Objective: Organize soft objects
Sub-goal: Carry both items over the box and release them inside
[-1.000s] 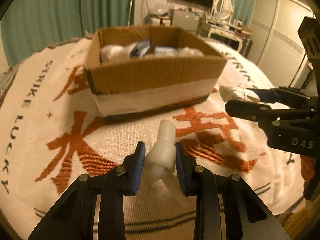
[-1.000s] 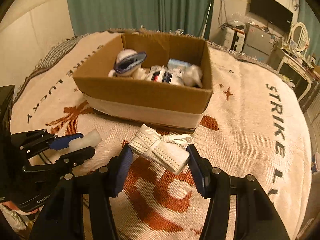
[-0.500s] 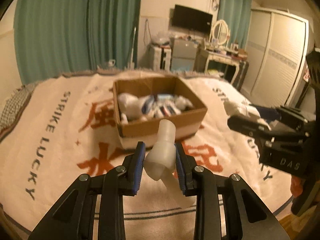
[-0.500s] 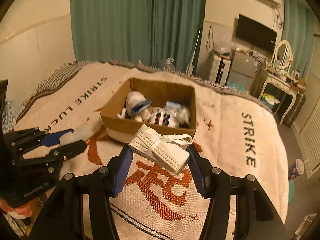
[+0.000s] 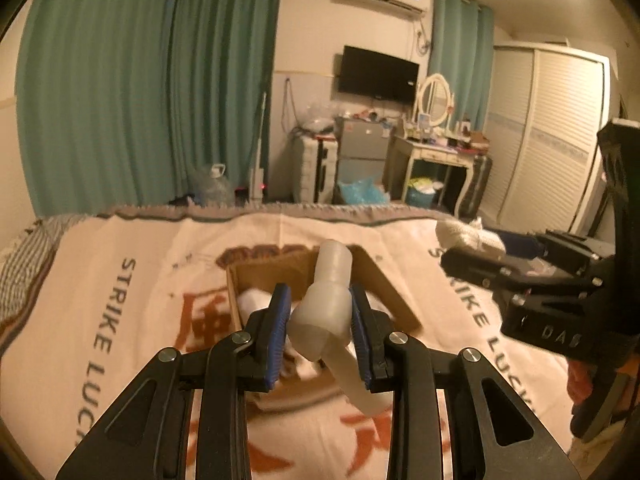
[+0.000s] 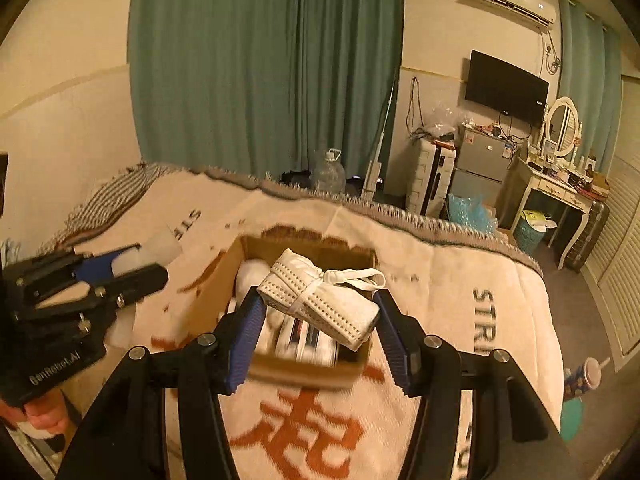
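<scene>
My left gripper (image 5: pixel 320 320) is shut on a soft white bottle-shaped object (image 5: pixel 326 312) and holds it high above the bed. My right gripper (image 6: pixel 320 320) is shut on a white perforated cloth bundle (image 6: pixel 320 304) tied with a white ribbon. An open cardboard box (image 6: pixel 212 292) lies on the blanket below both grippers, with several white and striped soft items inside. In the left wrist view the box (image 5: pixel 384 284) is partly hidden behind the white object. The right gripper with its bundle (image 5: pixel 468 236) shows at the right there; the left gripper (image 6: pixel 120 272) shows at the left in the right wrist view.
A cream blanket (image 5: pixel 132 320) with orange characters and "STRIKE LUCKY" lettering covers the bed. Beyond the bed's far edge stand green curtains (image 5: pixel 152 80), a water jug (image 6: pixel 330 172), a small fridge (image 6: pixel 480 164), a dressing table (image 5: pixel 440 160) and a wardrobe (image 5: pixel 560 140).
Both grippers have risen well above the bed, each still holding its object. The box now looks smaller and lower in both views, and more of the room shows.
</scene>
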The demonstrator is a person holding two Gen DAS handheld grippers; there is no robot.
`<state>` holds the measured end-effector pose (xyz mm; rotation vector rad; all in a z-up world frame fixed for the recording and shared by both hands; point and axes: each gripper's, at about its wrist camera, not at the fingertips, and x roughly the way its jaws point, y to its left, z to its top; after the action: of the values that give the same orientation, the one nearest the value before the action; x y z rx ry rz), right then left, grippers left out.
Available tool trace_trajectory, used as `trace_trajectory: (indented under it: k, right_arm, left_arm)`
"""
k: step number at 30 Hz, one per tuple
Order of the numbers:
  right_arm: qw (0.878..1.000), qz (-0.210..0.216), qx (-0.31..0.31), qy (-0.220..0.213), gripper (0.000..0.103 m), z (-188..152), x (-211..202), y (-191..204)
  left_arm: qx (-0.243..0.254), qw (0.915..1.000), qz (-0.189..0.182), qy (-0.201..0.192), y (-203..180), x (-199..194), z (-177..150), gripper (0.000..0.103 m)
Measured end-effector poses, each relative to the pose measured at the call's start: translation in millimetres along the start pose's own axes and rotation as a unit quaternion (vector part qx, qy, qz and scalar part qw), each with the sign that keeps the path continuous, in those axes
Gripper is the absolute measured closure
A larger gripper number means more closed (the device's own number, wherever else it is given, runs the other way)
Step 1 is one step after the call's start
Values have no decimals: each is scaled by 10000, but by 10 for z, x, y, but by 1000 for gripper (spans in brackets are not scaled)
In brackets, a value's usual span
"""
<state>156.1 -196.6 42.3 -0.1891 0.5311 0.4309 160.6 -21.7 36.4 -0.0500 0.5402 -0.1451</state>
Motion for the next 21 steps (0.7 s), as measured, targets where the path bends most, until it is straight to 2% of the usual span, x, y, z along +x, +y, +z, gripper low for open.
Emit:
trace_trajectory:
  k: [5, 9, 14, 21]
  right_arm:
    - [10000, 15, 21, -45, 48, 325, 446, -109]
    - [9998, 90, 133, 93, 48, 431, 956, -198]
    - [9985, 231, 315, 396, 48, 346, 1578, -334]
    - [9961, 389, 417, 670, 46, 147, 2089, -419]
  left_arm:
    - [52, 9998, 145, 138, 158, 531, 143, 74]
    - [4, 9996, 91, 267, 239, 900, 155, 74]
    - [87, 9986, 78, 509, 318, 1394, 50, 74]
    - [84, 9963, 113, 850, 370, 1653, -95, 69]
